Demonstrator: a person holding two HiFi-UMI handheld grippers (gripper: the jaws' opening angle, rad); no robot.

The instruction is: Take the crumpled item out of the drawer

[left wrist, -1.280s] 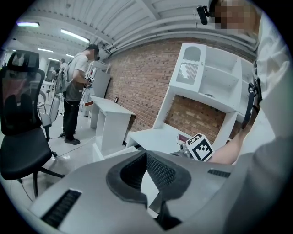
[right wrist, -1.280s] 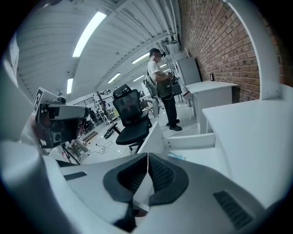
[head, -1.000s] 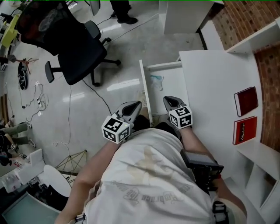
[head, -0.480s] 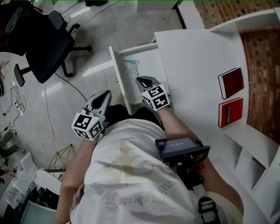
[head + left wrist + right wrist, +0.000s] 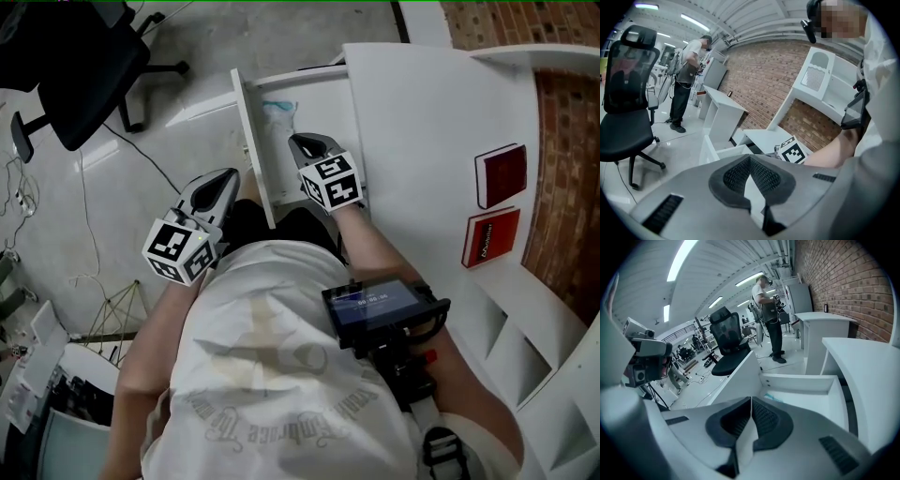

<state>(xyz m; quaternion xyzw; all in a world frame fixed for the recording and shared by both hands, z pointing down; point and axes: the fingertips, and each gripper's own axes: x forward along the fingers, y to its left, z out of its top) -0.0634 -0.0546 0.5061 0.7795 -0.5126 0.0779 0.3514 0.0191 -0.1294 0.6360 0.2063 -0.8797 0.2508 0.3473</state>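
Note:
The white drawer [image 5: 248, 141] stands pulled out from the desk. A pale blue crumpled item [image 5: 279, 112] lies at its far end and shows just past the right jaw tips in the right gripper view [image 5: 771, 398]. My right gripper [image 5: 302, 141] hangs over the inside of the drawer, short of the item, jaws shut and empty [image 5: 750, 399]. My left gripper [image 5: 225, 176] is outside the drawer's front panel, above the floor, jaws shut with nothing in them [image 5: 750, 157].
A black office chair [image 5: 84, 66] stands on the floor to the left of the drawer. Two red books [image 5: 500, 175] lie on the white desk top [image 5: 422, 112] at the right. A person [image 5: 768, 310] stands far off across the room.
Both grippers have moved forward and down toward the drawer. The right one now reaches further over its inside, closer to the crumpled item. Both stay shut.

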